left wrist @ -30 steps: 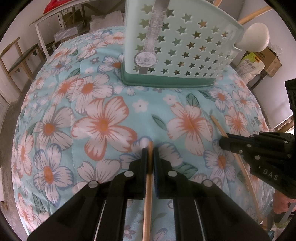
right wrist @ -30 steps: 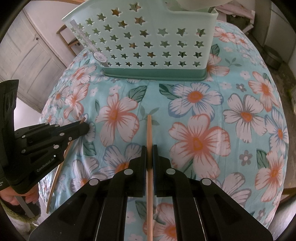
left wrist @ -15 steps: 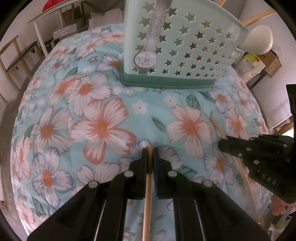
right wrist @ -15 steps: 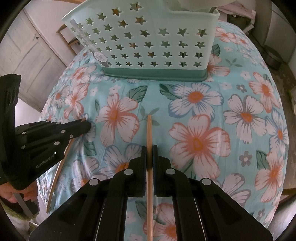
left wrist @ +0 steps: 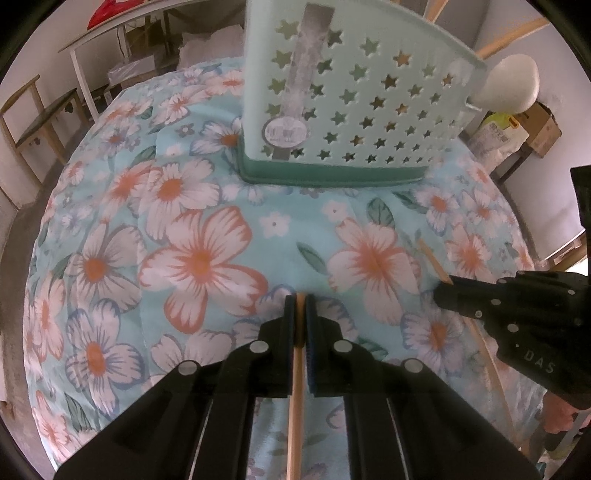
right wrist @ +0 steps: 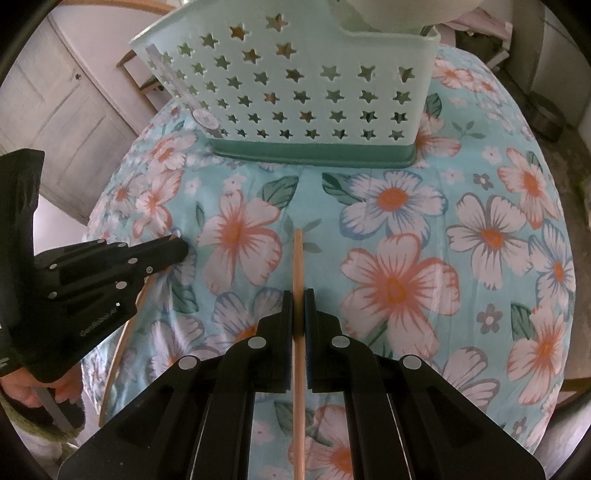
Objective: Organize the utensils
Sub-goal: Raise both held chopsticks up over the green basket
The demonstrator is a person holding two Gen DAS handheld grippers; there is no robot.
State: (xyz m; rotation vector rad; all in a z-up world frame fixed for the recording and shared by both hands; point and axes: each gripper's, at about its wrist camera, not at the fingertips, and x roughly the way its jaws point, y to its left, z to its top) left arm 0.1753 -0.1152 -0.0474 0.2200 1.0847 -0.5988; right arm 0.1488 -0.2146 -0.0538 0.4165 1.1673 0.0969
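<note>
The left tongs point(left wrist: 300, 306) are closed on a thin, pale wooden chopstick point(left wrist: 295, 424), whose tip barely shows past the black pads while its shaft runs back toward the camera between the arms. The right tongs point(right wrist: 297, 302) are likewise clamped on a second thin wooden chopstick point(right wrist: 297, 258), which sticks out well beyond the pads toward the far side, its tip over the cloth. Both tongs point downward at the tabletop. In the left wrist view the right tongs point(left wrist: 443, 293) come in from the right edge, with their chopstick point(left wrist: 432, 258) slanting up and left from the pads. In the right wrist view the left tongs point(right wrist: 181, 247) enter from the left edge, and a hand point(right wrist: 22, 387) shows beneath them at the lower left.

Under both tongs lies a light blue tablecloth printed with large white and orange flowers point(left wrist: 199, 258), covering the tabletop. On its far side, well apart from both chopstick tips, stands a mint-green plastic utensil basket with star-shaped holes and a darker green base point(right wrist: 295, 99). A round label point(left wrist: 285, 130) sits on its near corner. A white spoon bowl point(left wrist: 509, 85) juts out past the basket's right end in the left wrist view, and wooden handles point(left wrist: 509, 33) rise behind it. Beyond the tabletop are a wooden chair point(left wrist: 33, 125) at far left and cardboard boxes point(left wrist: 543, 125) at far right.
</note>
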